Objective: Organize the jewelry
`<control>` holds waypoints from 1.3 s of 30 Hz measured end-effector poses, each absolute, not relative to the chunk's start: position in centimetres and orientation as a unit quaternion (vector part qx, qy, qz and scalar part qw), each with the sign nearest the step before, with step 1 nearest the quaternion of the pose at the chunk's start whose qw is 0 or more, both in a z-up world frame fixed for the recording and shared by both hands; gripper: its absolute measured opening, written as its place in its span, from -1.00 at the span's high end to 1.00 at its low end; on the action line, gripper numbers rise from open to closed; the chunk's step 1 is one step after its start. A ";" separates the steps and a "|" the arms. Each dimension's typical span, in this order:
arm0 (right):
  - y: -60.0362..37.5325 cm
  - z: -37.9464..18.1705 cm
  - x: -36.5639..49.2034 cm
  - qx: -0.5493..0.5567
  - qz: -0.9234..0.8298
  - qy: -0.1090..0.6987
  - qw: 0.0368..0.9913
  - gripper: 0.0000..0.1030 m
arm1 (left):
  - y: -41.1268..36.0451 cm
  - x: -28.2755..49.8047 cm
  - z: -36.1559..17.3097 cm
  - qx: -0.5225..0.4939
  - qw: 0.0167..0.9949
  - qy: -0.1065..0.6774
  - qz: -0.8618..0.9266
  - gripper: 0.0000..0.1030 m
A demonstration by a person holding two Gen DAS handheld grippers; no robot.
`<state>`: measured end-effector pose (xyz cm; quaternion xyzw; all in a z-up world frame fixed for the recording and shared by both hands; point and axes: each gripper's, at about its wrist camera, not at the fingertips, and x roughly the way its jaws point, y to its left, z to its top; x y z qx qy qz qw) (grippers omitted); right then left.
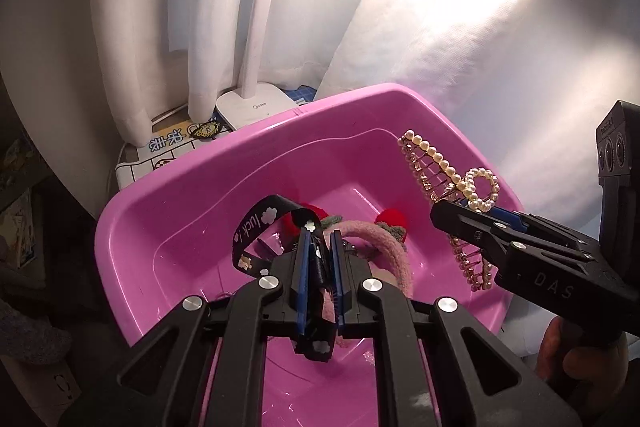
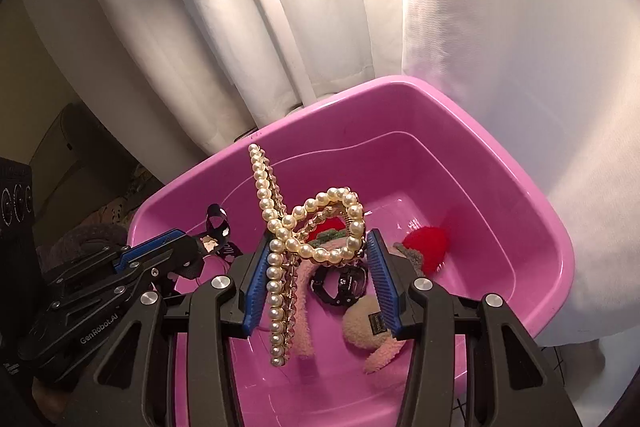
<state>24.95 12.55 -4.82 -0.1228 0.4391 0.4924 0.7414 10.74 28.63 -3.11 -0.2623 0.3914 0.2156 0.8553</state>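
Grippers first, from my left wrist camera: my left gripper (image 1: 320, 247) is pinching a black printed ribbon band (image 1: 256, 227) between its 2 blue pads, jaws nearly together, and I am holding it over the pink plastic tub (image 1: 200, 187). A pink fuzzy headband (image 1: 384, 247) and red pompoms (image 1: 394, 219) are lying in the tub beneath. To the side, my right gripper (image 1: 460, 211) is carrying a pearl hair claw clip (image 1: 444, 167) above the tub's far corner. A white lamp base (image 1: 252, 107) is standing behind the tub against white curtains (image 1: 320, 7).

From my right wrist camera, my right gripper (image 2: 316, 259) is gripping the pearl hair claw clip (image 2: 276, 247) at a middling width, its looped handles sitting between the 2 pads, over the pink plastic tub (image 2: 520, 187). Below, I am seeing the pink fuzzy headband (image 2: 304, 307), red pompoms (image 2: 428, 239), a black clip (image 2: 340, 283) and a beige plush piece (image 2: 364, 323). My left gripper (image 2: 196, 247) is holding the black printed ribbon band (image 2: 218, 223) alongside.
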 end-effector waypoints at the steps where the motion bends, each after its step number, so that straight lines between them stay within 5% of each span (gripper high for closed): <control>1: 13.1 -5.4 25.4 -0.126 0.488 0.454 0.735 0.13 | 28.8 11.0 -3.6 -0.266 0.849 0.402 0.216 0.80; 12: 15.1 -9.2 27.9 -0.148 0.427 0.522 0.724 0.13 | 29.6 12.1 -6.6 -0.283 0.808 0.471 0.210 0.76; 17: 15.4 -9.3 28.3 -0.162 0.407 0.526 0.729 0.01 | 29.6 12.1 -6.6 -0.280 0.806 0.474 0.217 0.17; 19: 15.1 -9.1 28.5 -0.155 0.407 0.522 0.734 -0.09 | 29.6 11.8 -6.4 -0.283 0.809 0.467 0.218 -0.42; 39: 14.3 -7.9 27.6 -0.148 0.406 0.506 0.747 -0.19 | 28.5 11.4 -4.4 -0.215 0.828 0.454 0.249 -0.76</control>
